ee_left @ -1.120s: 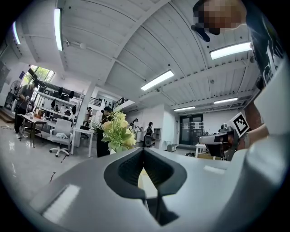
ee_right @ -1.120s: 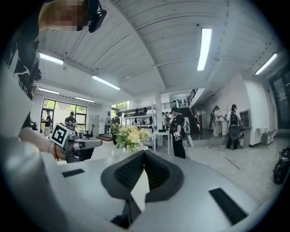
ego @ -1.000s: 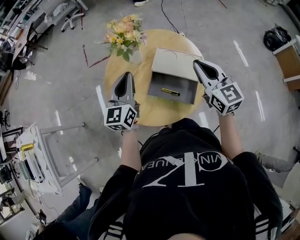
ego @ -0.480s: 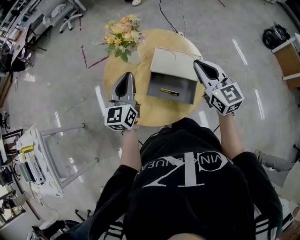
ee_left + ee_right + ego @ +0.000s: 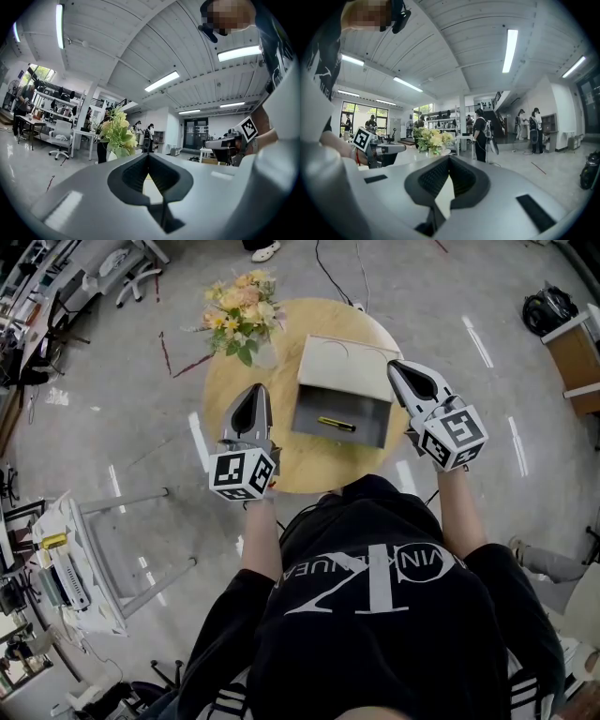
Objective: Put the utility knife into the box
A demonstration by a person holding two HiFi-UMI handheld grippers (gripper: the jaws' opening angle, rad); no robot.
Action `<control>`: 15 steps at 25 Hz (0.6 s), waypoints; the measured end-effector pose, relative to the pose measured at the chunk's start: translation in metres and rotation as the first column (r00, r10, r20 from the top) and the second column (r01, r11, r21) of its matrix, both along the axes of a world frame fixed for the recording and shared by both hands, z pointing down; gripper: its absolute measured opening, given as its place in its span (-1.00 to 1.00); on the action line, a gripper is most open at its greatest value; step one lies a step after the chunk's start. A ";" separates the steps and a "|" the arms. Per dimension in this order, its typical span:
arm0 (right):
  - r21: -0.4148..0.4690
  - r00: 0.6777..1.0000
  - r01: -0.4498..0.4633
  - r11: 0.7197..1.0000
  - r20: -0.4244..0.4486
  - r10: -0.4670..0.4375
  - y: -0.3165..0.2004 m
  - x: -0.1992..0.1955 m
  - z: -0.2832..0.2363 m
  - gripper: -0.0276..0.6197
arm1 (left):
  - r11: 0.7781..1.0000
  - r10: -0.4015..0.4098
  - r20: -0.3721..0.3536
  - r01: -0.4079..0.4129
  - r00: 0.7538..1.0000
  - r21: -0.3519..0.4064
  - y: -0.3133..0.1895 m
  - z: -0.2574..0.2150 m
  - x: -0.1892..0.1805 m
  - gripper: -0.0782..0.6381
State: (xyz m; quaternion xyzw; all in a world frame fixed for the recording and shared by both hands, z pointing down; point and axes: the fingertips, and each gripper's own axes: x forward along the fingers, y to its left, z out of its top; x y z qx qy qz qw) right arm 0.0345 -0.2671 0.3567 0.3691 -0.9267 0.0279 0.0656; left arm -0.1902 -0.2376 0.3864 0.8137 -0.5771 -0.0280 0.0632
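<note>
Knife [image 5: 336,424] already lies in the box [image 5: 367,416] between left tongs [image 5: 254,390] and right tongs [image 5: 396,366]. Both are closed and empty. Looks done, just back off.

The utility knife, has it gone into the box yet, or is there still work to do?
Done, it seems: the yellow utility knife lies inside the open box on the round table. In hand: nothing. The left tongs and right tongs are shut and empty, one on each side of the box. Left: nothing visible for the knife.

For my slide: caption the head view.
Utility knife inside the box on a round table; left gripper, right gripper shut.
</note>
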 end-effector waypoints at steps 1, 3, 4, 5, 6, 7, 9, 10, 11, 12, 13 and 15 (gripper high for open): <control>0.000 1.000 0.000 1.000 0.001 0.000 0.000 0.000 0.000 -0.87 | 1.000 0.000 0.000 0.000 1.000 -0.001 0.000 0.000 0.001 -0.75; 0.000 1.000 0.000 1.000 0.001 0.000 0.001 0.001 -0.001 -0.87 | 1.000 0.000 0.000 0.000 1.000 -0.002 0.001 -0.001 0.001 -0.75; 0.000 1.000 0.000 1.000 0.001 0.000 0.001 0.001 -0.001 -0.87 | 1.000 0.000 0.000 0.000 1.000 -0.003 0.002 -0.001 0.001 -0.75; -0.001 1.000 0.001 1.000 0.002 -0.001 0.001 0.001 -0.001 -0.87 | 1.000 -0.001 0.001 0.001 1.000 -0.004 0.002 -0.001 0.001 -0.75; -0.002 1.000 0.002 1.000 0.002 -0.002 0.001 0.001 -0.001 -0.87 | 1.000 -0.001 0.001 0.001 1.000 -0.005 0.002 0.000 0.001 -0.75; -0.004 1.000 0.003 1.000 0.002 -0.003 0.001 0.001 0.000 -0.87 | 1.000 -0.002 0.001 0.002 1.000 -0.007 0.002 0.001 0.001 -0.75; -0.007 1.000 0.006 1.000 0.002 -0.006 0.001 0.000 0.001 -0.87 | 1.000 -0.003 0.001 0.003 1.000 -0.010 0.002 0.002 0.000 -0.75; -0.009 1.000 0.007 1.000 0.002 -0.007 0.001 0.000 0.002 -0.87 | 1.000 -0.004 0.001 0.004 1.000 -0.011 0.002 0.002 0.000 -0.75; -0.011 1.000 0.008 1.000 0.002 -0.008 0.002 0.000 0.002 -0.87 | 1.000 -0.004 0.000 0.004 1.000 -0.012 0.003 0.002 0.000 -0.75; -0.012 1.000 0.009 1.000 0.002 -0.009 0.003 0.000 0.003 -0.87 | 1.000 -0.004 0.000 0.004 1.000 -0.013 0.003 0.001 0.001 -0.75; -0.013 1.000 0.010 1.000 0.001 -0.010 0.004 0.000 0.003 -0.87 | 1.000 -0.004 -0.001 0.004 1.000 -0.014 0.004 0.001 0.001 -0.75; -0.015 1.000 0.012 1.000 0.001 -0.012 0.005 -0.001 0.004 -0.87 | 1.000 -0.003 -0.003 0.003 1.000 -0.015 0.004 0.001 0.002 -0.75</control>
